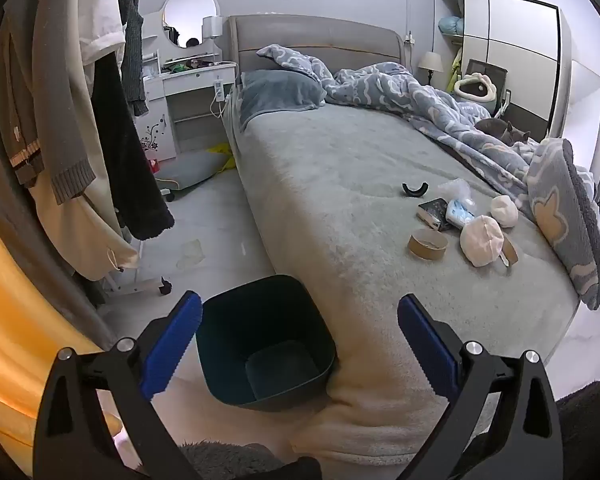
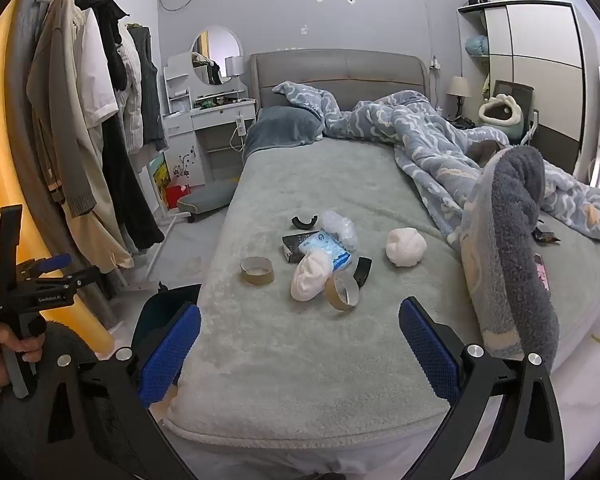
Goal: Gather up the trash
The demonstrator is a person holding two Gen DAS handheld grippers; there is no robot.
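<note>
A dark green bin (image 1: 264,344) stands on the floor against the bed's near left corner, empty inside. My left gripper (image 1: 300,344) hangs open above it, holding nothing. Trash lies on the grey bedspread: two cardboard tape rings (image 2: 257,270) (image 2: 342,290), two crumpled white paper wads (image 2: 311,276) (image 2: 405,247), a blue-white packet (image 2: 326,249), a dark box (image 2: 293,245), clear plastic wrap (image 2: 338,226) and a black curved piece (image 2: 305,221). My right gripper (image 2: 300,350) stands open over the bed's foot, short of the trash. The same pile (image 1: 460,224) shows in the left wrist view.
A clothes rack (image 2: 100,152) full of garments stands left of the bed. A rumpled blue duvet (image 2: 440,148) and folded blanket (image 2: 512,248) crowd the bed's right side. A white dresser (image 2: 212,120) stands by the headboard. A hand holds the left gripper's handle (image 2: 16,320).
</note>
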